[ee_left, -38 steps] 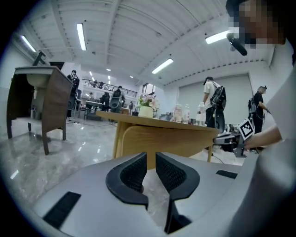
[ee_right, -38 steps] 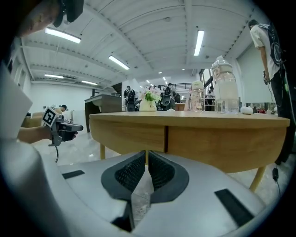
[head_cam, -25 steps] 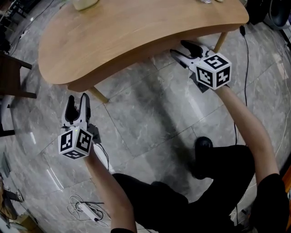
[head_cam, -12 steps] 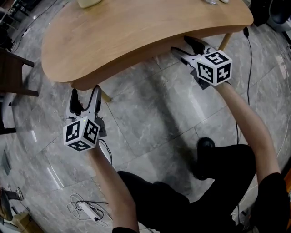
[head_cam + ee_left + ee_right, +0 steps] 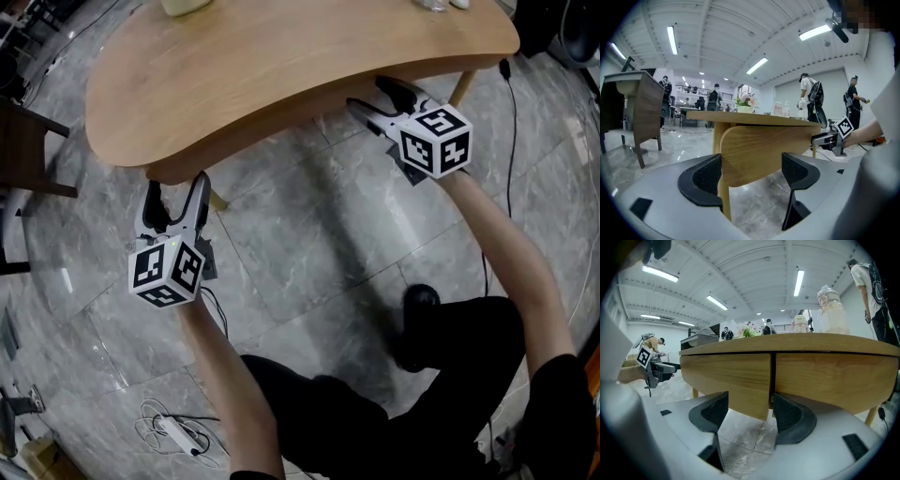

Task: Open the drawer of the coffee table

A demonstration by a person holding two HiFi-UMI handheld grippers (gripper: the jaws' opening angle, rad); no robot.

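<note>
The curved wooden coffee table (image 5: 281,66) fills the top of the head view. My left gripper (image 5: 174,197) reaches under its near left edge, and my right gripper (image 5: 377,97) under its near right edge. In the left gripper view, the left gripper (image 5: 751,171) stands open, and the rounded end of the wooden drawer front (image 5: 754,150) shows between its pads without either pressing on it. In the right gripper view, the right gripper (image 5: 749,416) is open as well. The lower corner of a drawer front (image 5: 736,376), beside the seam, lies between its pads.
Slim table legs (image 5: 217,200) (image 5: 459,86) stand close behind each gripper. A dark chair (image 5: 28,159) is at the left, a black cable (image 5: 508,141) runs down the right, and a power strip (image 5: 178,431) lies on the grey tiled floor. A bottle (image 5: 832,310) stands on the tabletop.
Both grippers' jaws have spread wider, the left one most. Both hands have stayed almost where they were at the table's edge.
</note>
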